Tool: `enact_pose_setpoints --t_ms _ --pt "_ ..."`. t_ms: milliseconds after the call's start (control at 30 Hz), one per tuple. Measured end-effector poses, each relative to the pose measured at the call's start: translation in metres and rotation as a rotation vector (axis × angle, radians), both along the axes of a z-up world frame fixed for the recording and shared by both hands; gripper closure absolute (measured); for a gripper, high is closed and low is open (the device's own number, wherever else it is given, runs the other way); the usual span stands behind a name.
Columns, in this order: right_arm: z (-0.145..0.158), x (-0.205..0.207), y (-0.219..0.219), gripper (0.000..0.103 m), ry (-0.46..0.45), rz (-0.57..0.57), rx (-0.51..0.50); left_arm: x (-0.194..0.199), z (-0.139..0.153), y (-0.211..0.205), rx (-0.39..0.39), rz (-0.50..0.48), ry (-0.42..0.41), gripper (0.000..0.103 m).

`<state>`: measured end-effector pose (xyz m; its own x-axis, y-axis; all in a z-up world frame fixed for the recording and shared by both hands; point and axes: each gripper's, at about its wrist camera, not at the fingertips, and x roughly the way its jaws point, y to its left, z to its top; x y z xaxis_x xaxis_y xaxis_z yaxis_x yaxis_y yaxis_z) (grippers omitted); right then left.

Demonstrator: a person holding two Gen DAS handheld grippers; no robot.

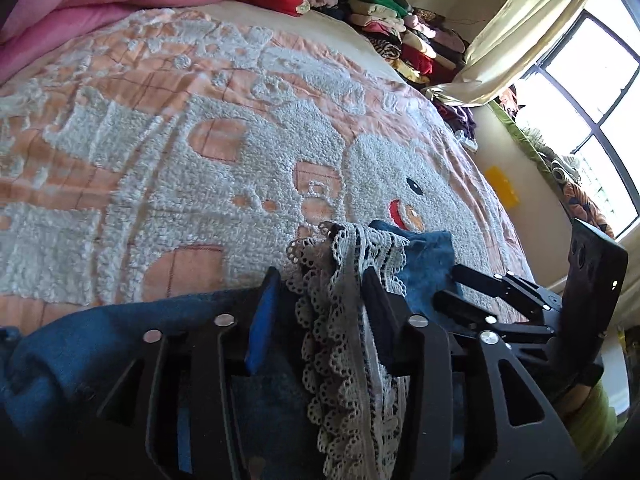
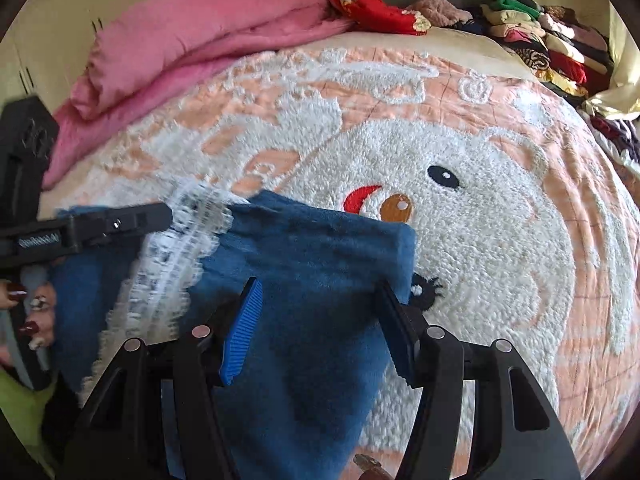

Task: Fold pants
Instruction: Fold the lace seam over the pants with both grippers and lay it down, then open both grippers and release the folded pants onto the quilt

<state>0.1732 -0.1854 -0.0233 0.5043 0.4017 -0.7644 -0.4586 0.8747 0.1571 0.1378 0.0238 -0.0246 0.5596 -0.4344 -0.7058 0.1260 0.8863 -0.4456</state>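
Observation:
The blue pants (image 2: 304,256) with a white lace trim (image 2: 180,248) lie on the bed. In the left wrist view the lace trim (image 1: 344,312) and blue cloth (image 1: 424,256) run up between the fingers of my left gripper (image 1: 320,292), which stand apart around the bunched cloth. The left gripper also shows in the right wrist view (image 2: 160,212) at the lace. My right gripper (image 2: 320,312) is open, its fingers straddling the blue cloth near its far corner. It shows in the left wrist view (image 1: 460,284) beside the pants.
The bed carries a peach and white bear blanket (image 2: 460,220). A pink quilt (image 2: 192,44) lies at the head. Stacked folded clothes (image 2: 552,44) sit at the far right corner. A window (image 1: 592,112) and curtain are to the right.

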Motion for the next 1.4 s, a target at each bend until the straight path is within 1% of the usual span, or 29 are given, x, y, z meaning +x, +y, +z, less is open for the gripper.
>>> enact_pose_setpoints --t_ms 33,100,167,233,367,567,667,700,733,833,900,967,1000,1033,1067,1133,1200,1267,1300,1333,1400 --pt "0.004 -0.005 -0.003 0.045 -0.005 0.0 0.008 -0.005 0.005 0.002 0.006 0.003 -0.012 0.061" --pt "0.011 -0.017 -0.009 0.039 -0.018 0.001 0.027 -0.013 0.012 0.006 0.0 0.011 -0.024 0.057" --pt "0.017 -0.032 -0.017 0.039 -0.023 0.005 0.049 -0.023 0.021 0.008 -0.005 0.007 -0.042 0.054" --pt "0.021 -0.045 -0.023 0.039 -0.03 0.006 0.063 -0.031 0.027 0.008 -0.001 -0.008 -0.046 0.049" --pt "0.026 -0.069 -0.035 0.039 -0.043 0.005 0.084 -0.05 0.031 0.006 -0.022 -0.038 -0.043 0.048" --pt "0.023 -0.097 -0.04 0.039 -0.038 0.035 0.091 -0.087 0.017 0.001 -0.008 -0.068 0.01 0.048" --pt "0.017 -0.105 -0.035 0.039 -0.028 0.056 0.08 -0.104 0.005 0.001 -0.05 -0.069 0.062 0.049" --pt "0.016 -0.106 -0.034 0.039 -0.029 0.062 0.076 -0.107 0.002 0.0 -0.062 -0.071 0.076 0.052" --pt "0.015 -0.108 -0.033 0.039 -0.029 0.063 0.074 -0.111 -0.001 -0.002 -0.072 -0.08 0.092 0.052" --pt "0.015 -0.112 -0.029 0.039 -0.028 0.071 0.079 -0.114 -0.011 -0.01 -0.065 -0.087 0.132 0.052" --pt "0.016 -0.114 -0.029 0.039 -0.035 0.075 0.072 -0.114 -0.018 -0.014 -0.06 -0.073 0.158 0.052" --pt "0.016 -0.117 -0.029 0.039 -0.037 0.078 0.075 -0.113 -0.023 -0.018 -0.051 -0.058 0.162 0.052" --pt "0.015 -0.117 -0.029 0.039 -0.035 0.077 0.072 -0.113 -0.023 -0.021 -0.036 -0.053 0.15 0.056" --pt "0.012 -0.117 -0.03 0.039 -0.034 0.075 0.062 -0.113 -0.023 -0.027 -0.005 -0.061 0.129 0.078" --pt "0.009 -0.117 -0.03 0.039 -0.031 0.073 0.049 -0.113 -0.025 -0.032 0.026 -0.071 0.118 0.088" --pt "0.001 -0.115 -0.031 0.039 -0.013 0.055 0.013 -0.115 -0.024 -0.037 0.036 -0.075 0.112 0.093" --pt "0.001 -0.115 -0.031 0.039 -0.005 0.055 0.019 -0.12 -0.016 -0.036 0.048 -0.095 0.094 0.094" --pt "0.007 -0.119 -0.027 0.039 -0.026 0.077 0.032 -0.125 -0.01 -0.033 0.07 -0.098 0.079 0.094" --pt "0.01 -0.122 -0.021 0.039 -0.039 0.099 0.035 -0.129 -0.009 -0.032 0.105 -0.101 0.072 0.094" --pt "0.01 -0.124 -0.015 0.039 -0.044 0.118 0.034 -0.13 -0.01 -0.033 0.119 -0.101 0.073 0.094" --pt "0.008 -0.125 -0.006 0.039 -0.04 0.144 0.023 -0.129 -0.019 -0.03 0.113 -0.095 0.102 0.094"
